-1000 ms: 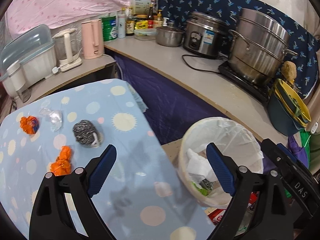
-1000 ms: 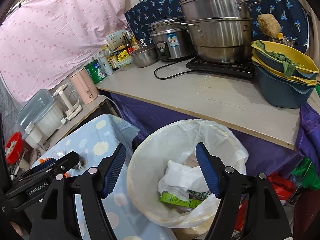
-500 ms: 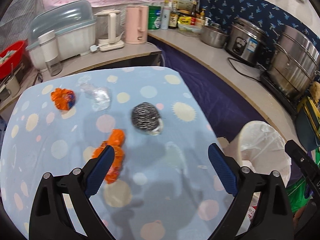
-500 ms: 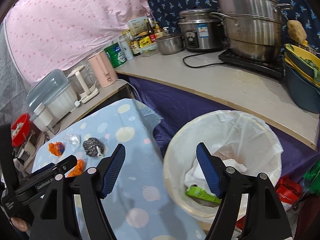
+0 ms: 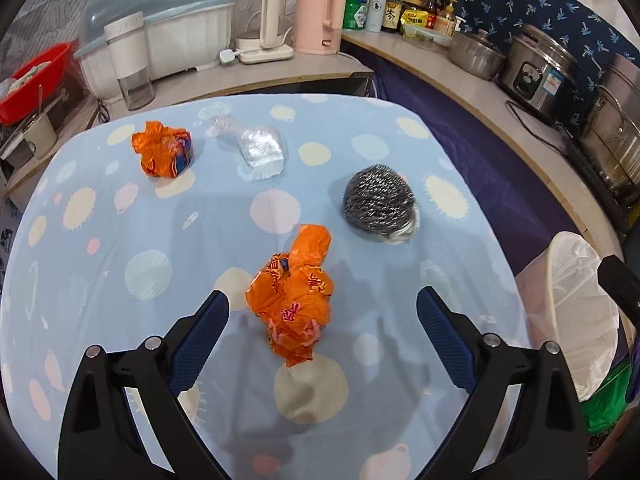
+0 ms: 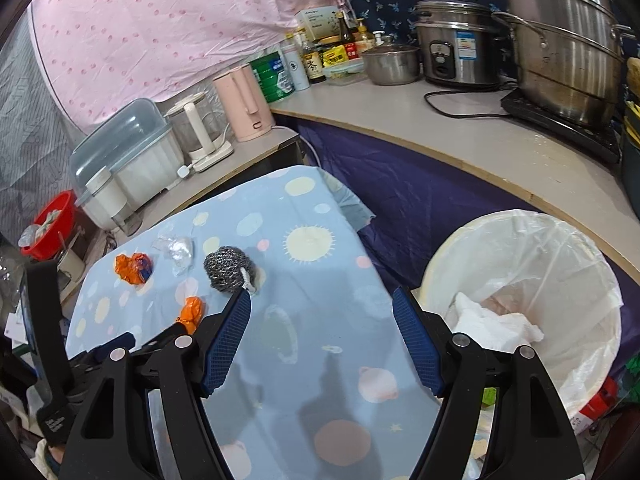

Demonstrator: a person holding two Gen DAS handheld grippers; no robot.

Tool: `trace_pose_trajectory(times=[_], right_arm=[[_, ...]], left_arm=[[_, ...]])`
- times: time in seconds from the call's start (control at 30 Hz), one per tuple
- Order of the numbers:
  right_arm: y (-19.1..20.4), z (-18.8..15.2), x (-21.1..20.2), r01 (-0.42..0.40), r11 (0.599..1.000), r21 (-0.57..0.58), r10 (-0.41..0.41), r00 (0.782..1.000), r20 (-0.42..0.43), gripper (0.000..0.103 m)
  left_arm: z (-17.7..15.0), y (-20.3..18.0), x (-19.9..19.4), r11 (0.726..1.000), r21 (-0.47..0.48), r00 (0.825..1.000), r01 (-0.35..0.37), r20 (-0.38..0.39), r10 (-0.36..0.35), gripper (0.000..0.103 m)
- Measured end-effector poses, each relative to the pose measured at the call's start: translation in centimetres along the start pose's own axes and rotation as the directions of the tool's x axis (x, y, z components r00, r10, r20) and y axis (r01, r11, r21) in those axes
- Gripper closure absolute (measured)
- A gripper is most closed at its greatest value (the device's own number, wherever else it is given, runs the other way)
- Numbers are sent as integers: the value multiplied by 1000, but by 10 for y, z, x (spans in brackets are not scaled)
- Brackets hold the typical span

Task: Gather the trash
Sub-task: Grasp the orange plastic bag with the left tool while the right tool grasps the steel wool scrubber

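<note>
On the blue dotted tablecloth (image 5: pixel 120 248) lie a crumpled orange wrapper (image 5: pixel 294 300), a second orange wrapper (image 5: pixel 164 152), a clear plastic wrapper (image 5: pixel 260 152) and a steel wool scrubber (image 5: pixel 378 202). My left gripper (image 5: pixel 322 316) is open and empty, with the near orange wrapper between its fingers and slightly ahead. My right gripper (image 6: pixel 322 316) is open and empty above the table's right part. The bin with a white liner (image 6: pixel 560 248) stands to its right, with white paper inside. The same trash shows in the right wrist view: orange wrappers (image 6: pixel 134 266) (image 6: pixel 192 310), scrubber (image 6: pixel 228 266).
A counter (image 6: pixel 500 148) runs behind the table with a rice cooker (image 6: pixel 456 56), a steel steamer pot (image 6: pixel 560 40), a pink kettle (image 5: pixel 320 12), bottles and a covered dish rack (image 5: pixel 160 28). A red basin (image 6: pixel 52 220) stands at the far left.
My left gripper has swung left from the bin to over the table, closing on the near orange wrapper. My right gripper has moved left off the bin towards the table. Both stay open.
</note>
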State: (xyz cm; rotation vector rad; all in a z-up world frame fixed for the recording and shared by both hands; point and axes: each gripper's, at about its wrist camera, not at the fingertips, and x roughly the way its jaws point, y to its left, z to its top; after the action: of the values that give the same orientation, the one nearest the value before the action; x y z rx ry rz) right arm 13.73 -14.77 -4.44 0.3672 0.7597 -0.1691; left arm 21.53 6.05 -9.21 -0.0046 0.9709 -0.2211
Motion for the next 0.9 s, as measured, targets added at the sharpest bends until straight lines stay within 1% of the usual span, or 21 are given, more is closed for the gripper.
trace_pose_trajectory(times=[0.17,0.27,0.33,0.37,0.4,0.43,0.5,0.6,0.7,0.87,0.9], right_arm=[[11,-1,18,-12,1000,-12,12,999,-30,32],[18,-1,28,-22,1000,-18,21,999,-45,32],[22,0,37,-34,999,-19,33,998,-56,32],[24,1,40,-38,999,-19,37,997,-61,32],[26,1,45,-45,999,-19,43,997,-68,32],[29,2,50,-51,999,-19,49,996,-75,32],[35,4,59,-62,998,-24,60,995,-85,32],[46,7,75,-83,996,-36,79,992,-103,32],[60,10,93,-99,994,-53,92,989,-119,32],[83,14,120,-121,989,-88,108,984,-139,32],[87,14,126,-126,988,-94,112,983,-142,30]], left_arm=[[-1,7,17,1000,-18,1000,8,-30,-9,13],[-1,10,27,999,-29,999,20,-48,-22,17],[0,12,33,999,-32,997,33,-64,-36,27],[-1,14,37,999,-36,996,38,-77,-41,30],[-1,15,39,998,-38,995,41,-85,-44,40],[-2,17,42,998,-38,994,49,-94,-53,53],[-4,22,45,997,-38,990,73,-122,-77,60],[-3,29,37,995,-40,990,92,-104,-96,70],[-1,37,31,995,-49,991,93,-92,-97,73],[2,58,28,993,-87,992,79,-90,-87,74],[2,63,28,993,-95,993,74,-90,-83,74]])
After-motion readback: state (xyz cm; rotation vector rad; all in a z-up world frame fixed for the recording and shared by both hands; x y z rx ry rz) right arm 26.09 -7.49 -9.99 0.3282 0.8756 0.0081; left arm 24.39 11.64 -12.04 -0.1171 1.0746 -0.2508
